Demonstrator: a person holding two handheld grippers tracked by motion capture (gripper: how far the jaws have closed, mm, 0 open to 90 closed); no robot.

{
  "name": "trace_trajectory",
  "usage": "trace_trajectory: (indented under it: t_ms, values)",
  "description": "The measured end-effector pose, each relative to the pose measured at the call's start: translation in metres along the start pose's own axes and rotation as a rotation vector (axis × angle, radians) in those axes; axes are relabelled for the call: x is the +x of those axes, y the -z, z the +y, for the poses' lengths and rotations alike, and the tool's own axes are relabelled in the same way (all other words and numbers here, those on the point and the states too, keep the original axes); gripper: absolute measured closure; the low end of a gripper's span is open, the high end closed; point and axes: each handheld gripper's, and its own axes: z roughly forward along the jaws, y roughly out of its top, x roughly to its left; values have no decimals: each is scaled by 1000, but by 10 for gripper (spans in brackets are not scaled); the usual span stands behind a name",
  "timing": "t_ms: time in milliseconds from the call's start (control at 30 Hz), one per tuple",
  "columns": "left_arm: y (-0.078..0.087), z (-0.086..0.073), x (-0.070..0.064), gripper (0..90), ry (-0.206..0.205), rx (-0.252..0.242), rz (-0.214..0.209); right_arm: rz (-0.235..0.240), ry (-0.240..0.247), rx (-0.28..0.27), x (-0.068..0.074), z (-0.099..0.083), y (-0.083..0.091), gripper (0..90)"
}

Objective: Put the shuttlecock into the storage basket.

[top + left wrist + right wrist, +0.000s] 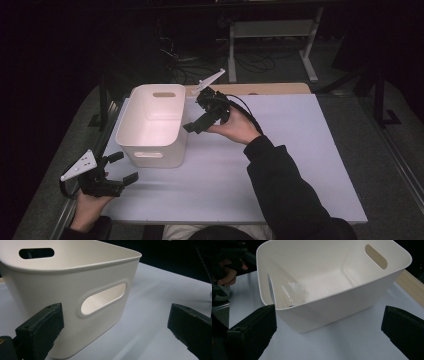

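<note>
From the high view I had the white bin [152,125] standing near the table's [280,165] far left corner, its near handle slot facing me. My left gripper [122,167] hovered off the near left edge with its jaws apart, pointed at the bin's near wall. My right gripper [192,126] hung just beside the bin's right rim, jaws also spread and holding nothing.

In the left gripper view the bin [75,290] stood close ahead, its handle slot [103,301] between the two wide-open jaws (not touching either).

In the right gripper view I looked down into the bin [332,277]; a small white ribbed piece [294,292] lay against its inner wall, too blurred to name. I judged this the approach step, with both grippers lining up on the bin. The next move called for closing each onto a wall or rim squarely, so the light bin would not tip.
</note>
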Motion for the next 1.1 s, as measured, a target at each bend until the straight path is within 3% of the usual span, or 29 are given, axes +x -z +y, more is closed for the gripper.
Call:
trace_trajectory:
  t_ms: [1100]
  values:
    - [-1,0,0,3,3,6,-3,-50,-67,-42,-21,-46,37,0]
